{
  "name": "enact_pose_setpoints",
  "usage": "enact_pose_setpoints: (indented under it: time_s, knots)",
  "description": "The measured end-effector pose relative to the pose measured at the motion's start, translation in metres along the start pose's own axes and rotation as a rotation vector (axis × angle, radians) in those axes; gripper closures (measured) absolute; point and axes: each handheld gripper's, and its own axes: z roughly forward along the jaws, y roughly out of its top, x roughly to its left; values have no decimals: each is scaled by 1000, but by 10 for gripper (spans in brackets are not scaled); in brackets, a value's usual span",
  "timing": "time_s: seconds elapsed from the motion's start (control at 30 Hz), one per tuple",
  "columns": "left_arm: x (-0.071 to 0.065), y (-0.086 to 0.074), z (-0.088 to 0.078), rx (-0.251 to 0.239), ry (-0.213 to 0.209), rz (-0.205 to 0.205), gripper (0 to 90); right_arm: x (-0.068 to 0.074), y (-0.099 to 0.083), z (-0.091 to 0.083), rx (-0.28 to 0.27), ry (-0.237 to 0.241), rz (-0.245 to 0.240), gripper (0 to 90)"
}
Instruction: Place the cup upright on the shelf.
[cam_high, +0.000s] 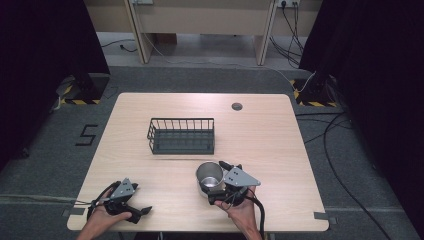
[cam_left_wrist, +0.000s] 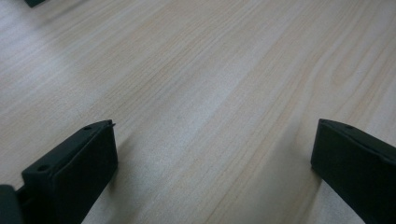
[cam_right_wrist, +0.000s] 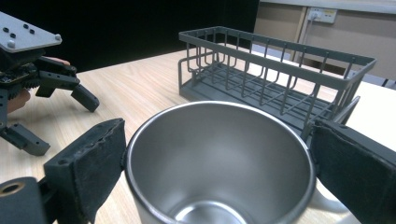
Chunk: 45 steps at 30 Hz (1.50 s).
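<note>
A: Start with the biggest thing. How much room is there?

B: The wooden table (cam_high: 165, 107) is mostly bare. Taking the wire basket (cam_high: 182, 135) as the landmark: it sits a little left of the table's middle, with open wood behind it up to the far edge, wide clear strips to its left and right, and a broad stretch in front of it toward the person. A small dark round cap (cam_high: 237, 106) lies behind the basket and to its right, near the far edge.

A: Anything in the basket?

B: Only its grid floor shows through the bars, in the high view and in the right gripper view (cam_right_wrist: 275, 70).

A: The grippers, then.

B: The right gripper (cam_high: 218, 181) is in front of the basket, slightly to its right, close to the near edge. Its jaws stand on either side of a steel cup (cam_high: 209, 177); in the right gripper view both pads press against the rim of the cup (cam_right_wrist: 219, 163), so it is grasping the cup. The cup is upright, mouth up, and its shiny bottom is bare. Basket and cup are near each other but apart.

A: And the left?

B: The left gripper (cam_high: 131, 207) is in front of the basket and to its left, by the table's near left corner, held in the person's left hand (cam_high: 102, 216). Its jaws are spread wide, released, with plain wood between them in the left gripper view (cam_left_wrist: 210, 154). They grip nothing. It also appears at the left of the right gripper view (cam_right_wrist: 56, 112), well apart from the cup.
</note>
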Motion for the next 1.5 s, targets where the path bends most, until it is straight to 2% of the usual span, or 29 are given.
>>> enact_pose_setpoints:
  time_s: [0.43,0.67,0.9,1.0,1.17,1.5]
  knots:
    - [0,0,0,2,-2,1,0,-3,-3,14,-17,28,11,47]
    - [0,0,0,2,-1,1,0,-4,-4,14,-26,35,13,57]
    - [0,1,0,2,-2,2,0,-7,-2,12,-43,23,20,60]
    - [0,1,0,2,-2,2,0,-9,8,9,-56,18,3,60]
    - [0,1,0,2,-2,2,0,-11,19,9,-55,9,7,61]
    - [0,1,0,1,-2,2,0,-10,32,14,-46,-13,7,61]
